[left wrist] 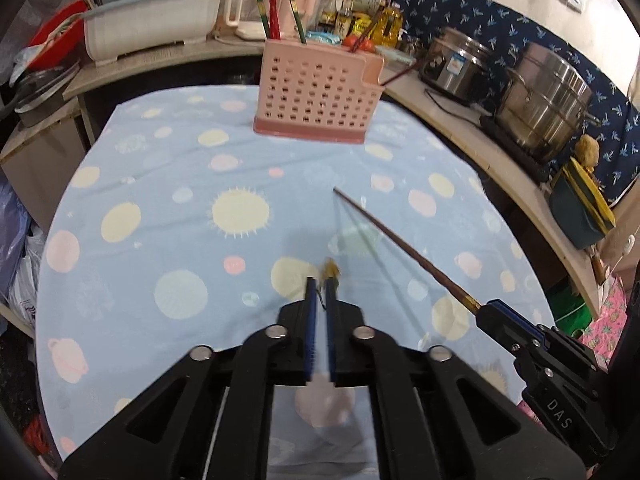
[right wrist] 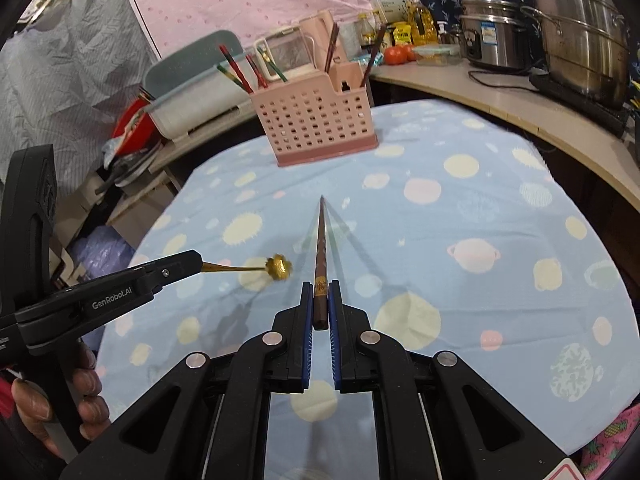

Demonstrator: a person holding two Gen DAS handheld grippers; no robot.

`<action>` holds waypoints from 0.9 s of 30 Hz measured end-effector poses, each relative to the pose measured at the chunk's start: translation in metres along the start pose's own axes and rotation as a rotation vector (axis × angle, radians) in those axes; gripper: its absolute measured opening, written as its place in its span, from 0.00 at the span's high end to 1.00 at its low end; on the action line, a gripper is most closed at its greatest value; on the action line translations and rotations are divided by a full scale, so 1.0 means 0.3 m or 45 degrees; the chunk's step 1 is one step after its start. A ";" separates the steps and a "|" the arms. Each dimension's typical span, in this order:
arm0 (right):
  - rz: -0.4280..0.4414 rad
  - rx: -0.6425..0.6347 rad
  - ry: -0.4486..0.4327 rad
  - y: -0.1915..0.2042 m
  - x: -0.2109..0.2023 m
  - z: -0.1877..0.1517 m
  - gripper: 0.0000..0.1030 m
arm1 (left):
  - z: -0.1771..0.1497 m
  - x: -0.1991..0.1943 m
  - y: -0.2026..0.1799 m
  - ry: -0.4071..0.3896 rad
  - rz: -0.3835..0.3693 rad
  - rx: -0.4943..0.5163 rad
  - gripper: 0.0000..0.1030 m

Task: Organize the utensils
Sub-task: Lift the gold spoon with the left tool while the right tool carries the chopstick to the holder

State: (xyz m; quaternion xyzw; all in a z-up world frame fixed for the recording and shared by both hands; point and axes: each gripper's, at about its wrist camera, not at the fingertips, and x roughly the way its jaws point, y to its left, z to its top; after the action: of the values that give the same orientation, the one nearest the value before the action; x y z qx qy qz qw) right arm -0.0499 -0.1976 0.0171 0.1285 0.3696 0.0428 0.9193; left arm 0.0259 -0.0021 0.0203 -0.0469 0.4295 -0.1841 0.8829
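So the round table with the blue planet-print tablecloth point(left wrist: 160, 200) takes up most of both views. Using the pink perforated utensil caddy point(left wrist: 316, 96) as the landmark: it stands upright at the far edge of that cloth, with red and green chopsticks point(left wrist: 273, 4) poking out of its left section and darker brown ones point(right wrist: 332, 46) out of the narrower right section. Behind the caddy and off to its right there's a counter with 2 stainless steel pots point(left wrist: 548, 100); behind it to the left sits a grey dish tub point(left wrist: 152, 24).

Well short of the caddy, both grippers hover over the cloth. The right gripper point(right wrist: 321, 280) has its jaws squeezed in on the butt end of a brown chopstick point(right wrist: 321, 240), tip aimed toward the caddy. The left gripper point(left wrist: 320, 280) is pinched nearly shut on the handle of a small gold spoon point(right wrist: 279, 267) with a flower-shaped bowl, sitting just left of the chopstick.
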 end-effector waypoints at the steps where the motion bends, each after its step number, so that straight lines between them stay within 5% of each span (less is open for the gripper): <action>1: 0.006 0.000 -0.014 0.004 -0.011 0.011 0.93 | 0.014 -0.010 0.002 -0.011 -0.002 -0.003 0.99; 15: 0.067 0.021 -0.143 0.047 -0.115 0.201 0.93 | 0.168 -0.094 0.017 -0.127 0.054 0.008 0.99; 27: 0.076 0.005 -0.319 0.052 -0.141 0.509 0.93 | 0.433 -0.144 -0.020 -0.262 0.076 0.071 0.99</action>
State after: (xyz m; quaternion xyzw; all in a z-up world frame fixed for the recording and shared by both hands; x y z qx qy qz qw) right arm 0.0253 -0.2212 0.1555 0.1456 0.2479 0.0532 0.9563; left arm 0.1007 -0.0015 0.1353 -0.0281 0.3323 -0.1638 0.9284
